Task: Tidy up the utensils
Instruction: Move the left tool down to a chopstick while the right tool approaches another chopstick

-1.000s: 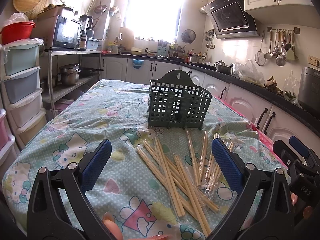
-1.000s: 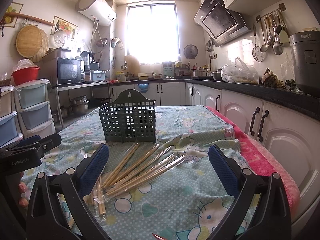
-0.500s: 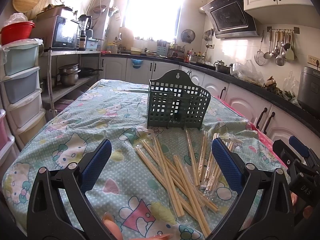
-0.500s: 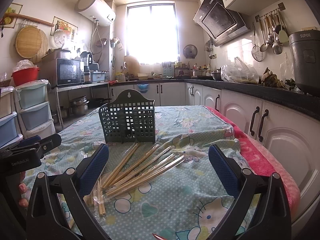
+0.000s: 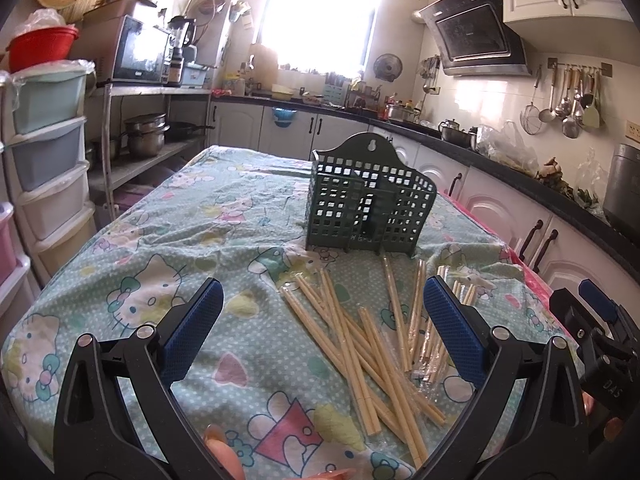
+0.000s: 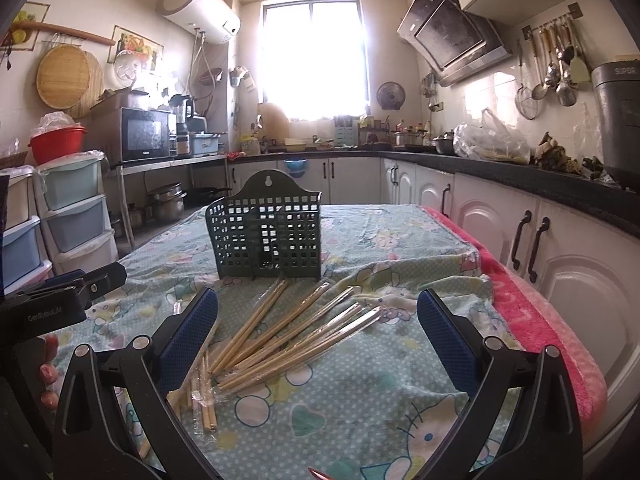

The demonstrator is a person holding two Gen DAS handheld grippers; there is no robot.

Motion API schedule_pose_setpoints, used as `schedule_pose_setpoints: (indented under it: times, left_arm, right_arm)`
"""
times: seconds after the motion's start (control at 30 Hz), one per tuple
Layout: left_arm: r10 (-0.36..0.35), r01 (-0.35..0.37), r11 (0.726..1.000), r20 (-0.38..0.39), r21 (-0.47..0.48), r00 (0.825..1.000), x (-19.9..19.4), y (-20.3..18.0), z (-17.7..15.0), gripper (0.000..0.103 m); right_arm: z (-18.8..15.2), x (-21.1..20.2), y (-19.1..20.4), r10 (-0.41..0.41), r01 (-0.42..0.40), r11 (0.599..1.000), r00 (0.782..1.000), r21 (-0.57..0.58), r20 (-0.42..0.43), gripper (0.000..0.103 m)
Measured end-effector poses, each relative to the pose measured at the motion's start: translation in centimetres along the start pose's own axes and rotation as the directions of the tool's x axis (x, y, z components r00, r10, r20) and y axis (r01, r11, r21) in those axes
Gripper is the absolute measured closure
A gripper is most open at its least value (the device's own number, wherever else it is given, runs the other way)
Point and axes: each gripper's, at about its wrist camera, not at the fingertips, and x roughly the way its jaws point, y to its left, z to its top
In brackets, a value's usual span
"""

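On patterned cloth (image 5: 168, 240), slender wooden chopsticks (image 5: 360, 344) before latticed plastic caddy (image 5: 366, 204)

Strong daylight is coming through a tall window (image 6: 314, 54) in the far wall, and it is washing out the glass. White cabinets (image 6: 568, 272) under a dark countertop (image 6: 520, 178) are running along the right side, with a slanted range hood (image 6: 452, 32) and hanging ladles (image 6: 554, 64) on the tiled wall above. On the left a microwave (image 6: 146, 134) is standing on a metal shelf, plastic drawers (image 6: 74, 216) are standing beside it, and a white water heater (image 6: 200, 4) is hanging near the ceiling.
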Motion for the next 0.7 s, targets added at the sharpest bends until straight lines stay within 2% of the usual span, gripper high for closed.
schedule_pose_setpoints:
  times: [0.3, 0.4, 0.57, 0.7]
  left_arm:
    - [0.051, -0.053, 0.997, -0.044, -0.048, 0.998, 1.2, 2.1, 0.4, 0.010]
    - [0.034, -0.040, 0.996, -0.074, -0.075, 0.997, 1.9, 2.8, 0.5, 0.010]
    - [0.018, -0.025, 0.997, -0.107, -0.067, 0.994, 3.0, 2.9, 1.2, 0.010]
    - [-0.010, 0.005, 0.999, -0.103, -0.046, 0.995, 3.5, 2.5, 2.0, 0.010]
  right_arm:
    - [0.8, 2.3, 0.7, 0.054, -0.056, 0.998, 0.997, -0.023, -0.059, 0.006]
    - [1.0, 3.2, 0.7, 0.078, -0.080, 0.997, 0.993, -0.022, -0.088, 0.006]
    - [1.5, 4.6, 0.7, 0.101, -0.105, 0.994, 0.987, -0.023, -0.128, 0.006]
    - [2.0, 5.9, 0.5, 0.105, -0.111, 0.994, 0.982, -0.025, -0.154, 0.006]
